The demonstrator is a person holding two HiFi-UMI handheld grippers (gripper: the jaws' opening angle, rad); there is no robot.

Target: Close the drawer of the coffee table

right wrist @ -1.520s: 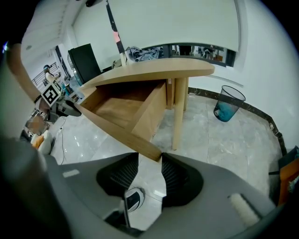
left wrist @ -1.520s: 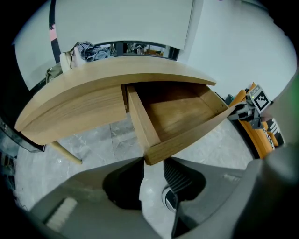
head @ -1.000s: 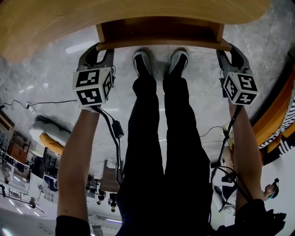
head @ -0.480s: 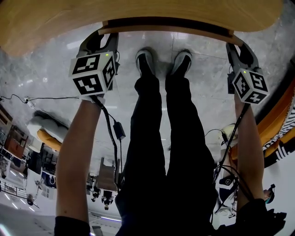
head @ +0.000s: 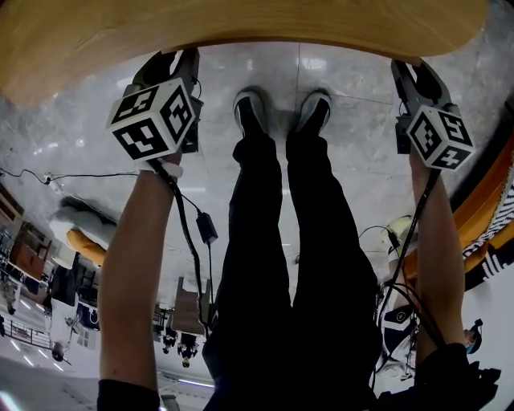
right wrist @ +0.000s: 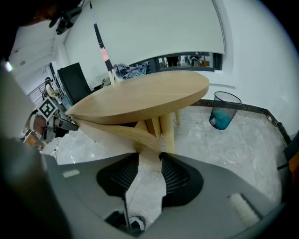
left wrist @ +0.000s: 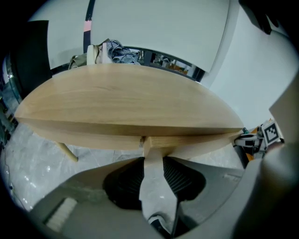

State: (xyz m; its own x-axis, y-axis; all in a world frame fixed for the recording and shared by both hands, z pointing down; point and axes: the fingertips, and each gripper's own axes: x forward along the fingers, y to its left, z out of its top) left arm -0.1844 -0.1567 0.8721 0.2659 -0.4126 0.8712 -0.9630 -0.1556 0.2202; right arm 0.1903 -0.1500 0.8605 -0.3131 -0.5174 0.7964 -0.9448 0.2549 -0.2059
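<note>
The oval wooden coffee table (head: 241,24) fills the top of the head view, and its drawer is hidden under the top there. My left gripper (head: 173,63) reaches under the table's edge at the left and my right gripper (head: 411,74) at the right. In the left gripper view the gripper (left wrist: 153,156) has the left end of the pale drawer front (left wrist: 196,142) between its jaws, just below the tabletop (left wrist: 126,100). The right gripper view shows that gripper (right wrist: 149,156) closed on the other end of the curved drawer front (right wrist: 112,133).
The person's legs and shoes (head: 281,108) stand on the marble floor between the grippers. A cable (head: 72,177) lies on the floor at the left. A blue-lined waste bin (right wrist: 223,109) stands beyond the table. Striped orange furniture (head: 490,209) sits at the right.
Both grippers have moved toward the table. The drawer, which stuck out from under the tabletop a second ago, has slid in and no longer shows in the head view.
</note>
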